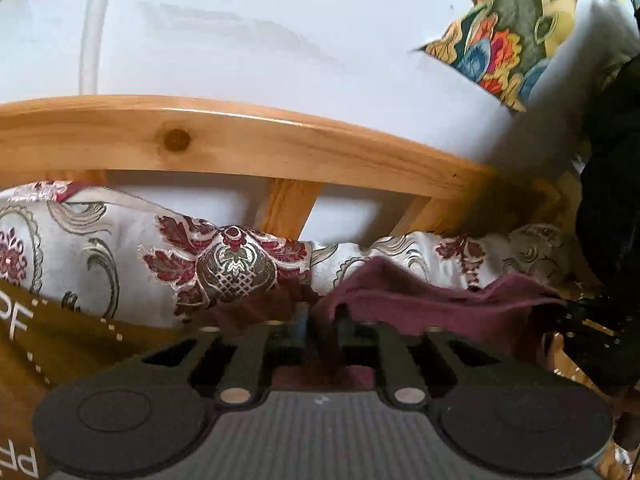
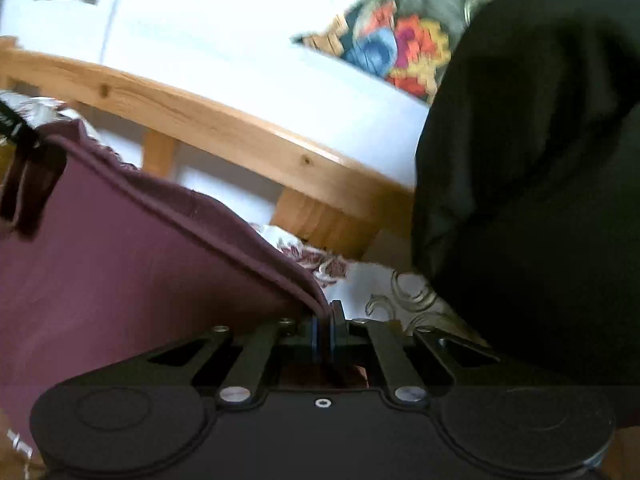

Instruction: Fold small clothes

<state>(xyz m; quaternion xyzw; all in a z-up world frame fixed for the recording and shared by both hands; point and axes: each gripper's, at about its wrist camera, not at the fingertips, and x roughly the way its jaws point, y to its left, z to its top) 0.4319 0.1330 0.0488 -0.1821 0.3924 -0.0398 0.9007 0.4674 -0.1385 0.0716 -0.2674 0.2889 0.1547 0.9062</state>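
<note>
A maroon garment (image 1: 420, 300) is held up between both grippers over a bed. My left gripper (image 1: 322, 320) is shut on one corner of the garment, with cloth bunched between its fingers. In the right wrist view the garment (image 2: 120, 260) stretches as a taut sheet to the left, its hemmed edge running down into my right gripper (image 2: 325, 320), which is shut on that corner. The left gripper shows at the far left of the right wrist view (image 2: 24, 184), pinching the other end.
A patterned white and maroon bedspread (image 1: 200, 256) lies below. A pine bed rail (image 1: 260, 140) runs across behind it, before a white wall. A colourful floral cushion (image 1: 508, 40) is at upper right. A black garment (image 2: 540, 200) fills the right. A mustard cloth (image 1: 60, 340) lies at left.
</note>
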